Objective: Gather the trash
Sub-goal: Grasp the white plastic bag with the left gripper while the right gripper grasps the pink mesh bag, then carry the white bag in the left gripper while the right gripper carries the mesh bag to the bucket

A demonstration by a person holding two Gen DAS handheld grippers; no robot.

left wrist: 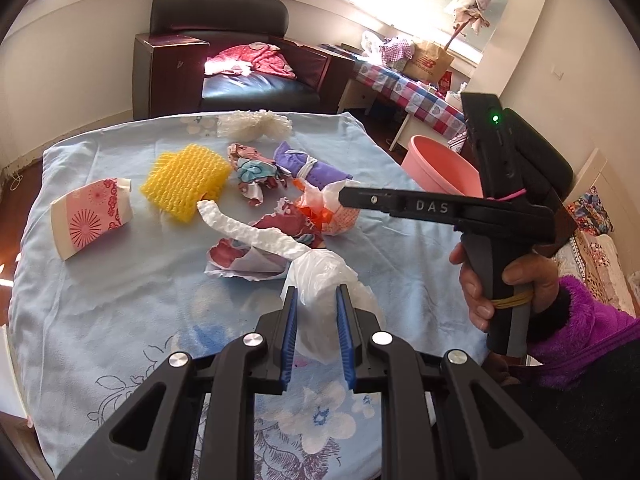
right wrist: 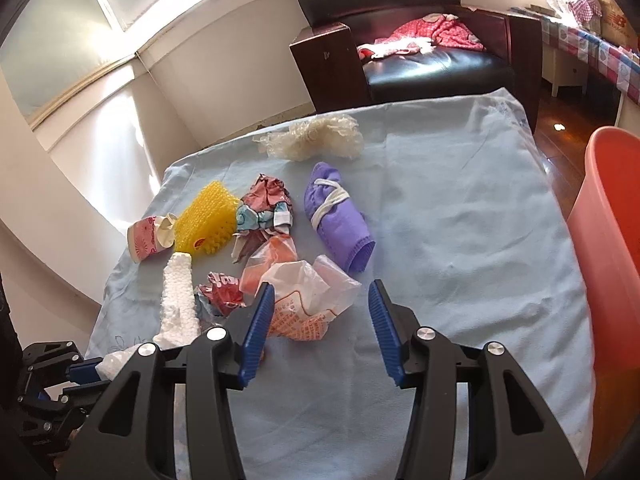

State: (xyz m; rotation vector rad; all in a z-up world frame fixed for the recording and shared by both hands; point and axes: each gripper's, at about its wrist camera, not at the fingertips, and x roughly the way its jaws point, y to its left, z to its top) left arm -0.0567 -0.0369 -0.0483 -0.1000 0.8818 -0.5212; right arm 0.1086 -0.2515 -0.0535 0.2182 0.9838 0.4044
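1. A crumpled white plastic bag (left wrist: 320,280) lies low in the middle of the left wrist view, on the light blue cloth (left wrist: 120,320). The left gripper (left wrist: 317,304) is pinched on it, both blue pads pressing its sides.
2. A clear bag with orange print (right wrist: 304,300) sits at lower centre of the right wrist view. The right gripper (right wrist: 320,300) is spread around it: the left pad touches or overlaps its edge, the right pad stands clear of it.
3. Just left of that bag lie a white foam strip (right wrist: 178,300) and a crumpled red wrapper (right wrist: 220,292).
4. Further up the frame are a purple cloth roll tied with white band (right wrist: 336,220), a yellow foam net (right wrist: 208,220), a pink paper cup (right wrist: 146,240) and a white foam net (right wrist: 316,138).
5. A pink basin (right wrist: 612,220) stands at the right edge, beside the table.
6. In the left wrist view a hand (left wrist: 500,280) in a purple fleecy sleeve (left wrist: 592,328) holds the right gripper's handle.
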